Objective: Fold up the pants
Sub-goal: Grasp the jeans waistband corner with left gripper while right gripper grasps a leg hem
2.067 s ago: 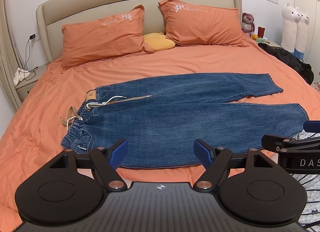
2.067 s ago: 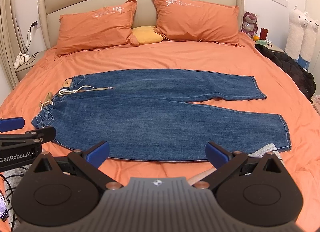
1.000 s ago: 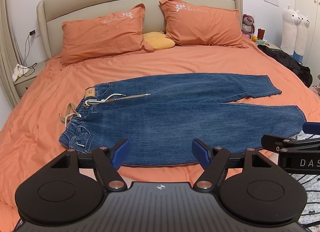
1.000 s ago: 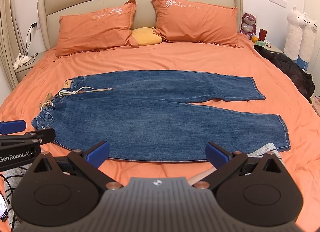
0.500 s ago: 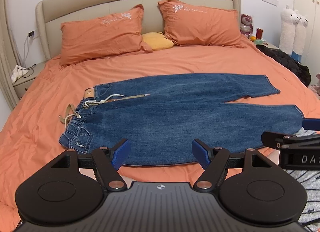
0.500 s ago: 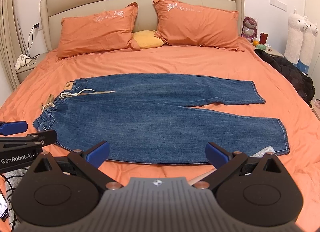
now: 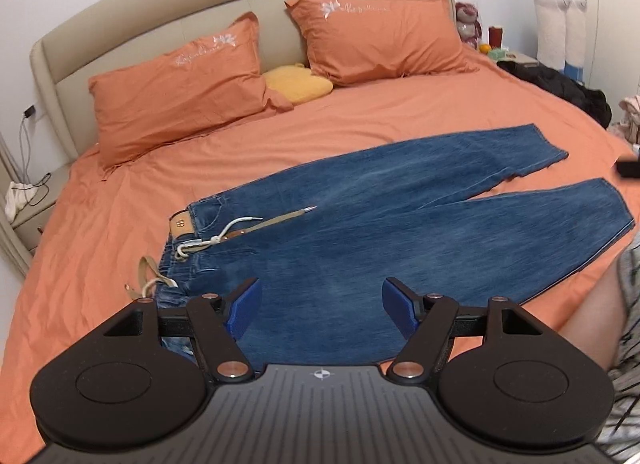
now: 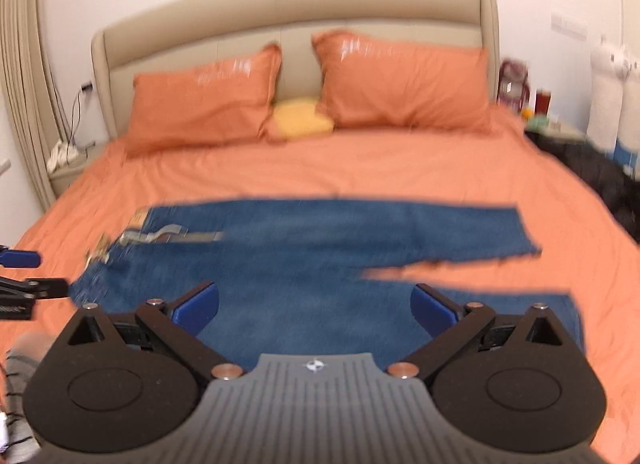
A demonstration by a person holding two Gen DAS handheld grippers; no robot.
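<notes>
Blue jeans [image 7: 360, 232] lie flat on the orange bed, waistband to the left with a tan belt [image 7: 276, 222] and white drawstring, legs spread to the right. They also show, blurred, in the right wrist view [image 8: 304, 264]. My left gripper [image 7: 320, 306] is open and empty, above the near edge of the jeans by the waist. My right gripper [image 8: 314, 306] is open and empty, over the near leg. The left gripper's tip [image 8: 20, 272] shows at the left edge of the right wrist view.
Two orange pillows [image 7: 180, 92] and a yellow cushion [image 7: 298, 84] lie at the headboard. A black garment [image 7: 560, 84] lies at the bed's right edge by a nightstand and llama toys [image 7: 556, 20]. The person's arm [image 7: 596, 312] is at right.
Both grippers have moved forward and down toward the jeans. The left view has tilted and swung left toward the waistband. The right wrist view is now motion-blurred. Both grippers stay open.
</notes>
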